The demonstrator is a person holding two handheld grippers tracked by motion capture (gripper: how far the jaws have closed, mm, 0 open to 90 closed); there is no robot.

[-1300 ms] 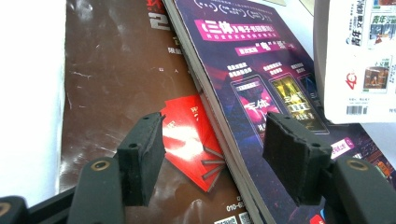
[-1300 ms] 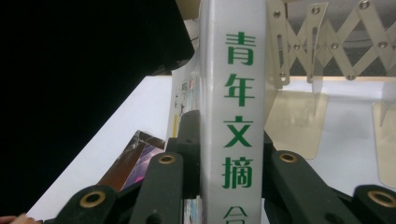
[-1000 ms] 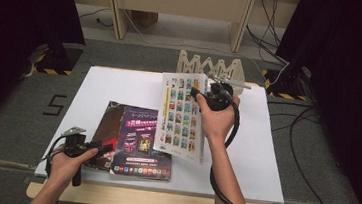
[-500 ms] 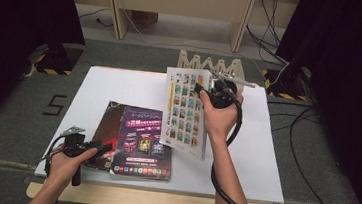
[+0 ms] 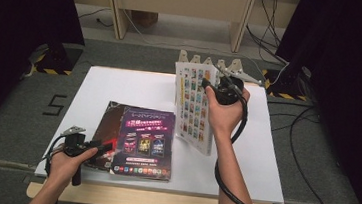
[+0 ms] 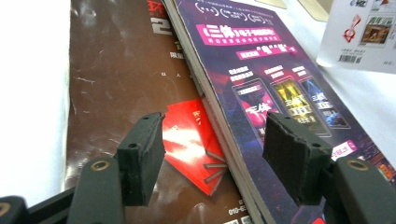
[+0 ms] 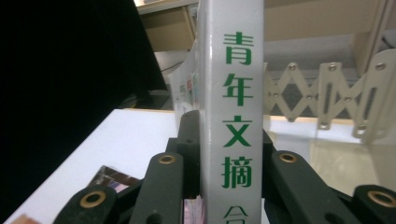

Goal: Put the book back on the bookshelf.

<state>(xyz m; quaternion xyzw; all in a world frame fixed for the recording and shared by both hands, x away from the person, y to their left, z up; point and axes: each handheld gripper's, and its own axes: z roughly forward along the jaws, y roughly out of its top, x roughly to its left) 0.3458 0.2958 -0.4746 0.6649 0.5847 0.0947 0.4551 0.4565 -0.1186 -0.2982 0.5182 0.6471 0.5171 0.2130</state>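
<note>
My right gripper point(image 5: 222, 87) is shut on a thick white-spined book point(image 5: 193, 106) and holds it upright above the middle of the white table point(image 5: 135, 85). Its cover shows rows of small pictures. In the right gripper view the spine point(image 7: 236, 107) with green characters stands between the jaws of the right gripper point(image 7: 229, 137). A purple magazine point(image 5: 145, 141) lies on a brown magazine point(image 5: 108, 125) at the front left. My left gripper point(image 5: 106, 146) rests open at their left edge. In the left gripper view the left gripper point(image 6: 212, 135) has its jaws apart over the purple magazine's point(image 6: 261, 60) spine and the brown cover point(image 6: 116, 70).
A pale expanding wooden rack point(image 5: 208, 63) stands at the table's far edge, just behind the held book, also in the right gripper view as the rack point(image 7: 327, 93). Cables run over the floor at the right. Bare white tabletop lies to the right and far left.
The right gripper has tipped the book from a lean to nearly upright and carried it slightly back and right. The left gripper and the two magazines have not moved.
</note>
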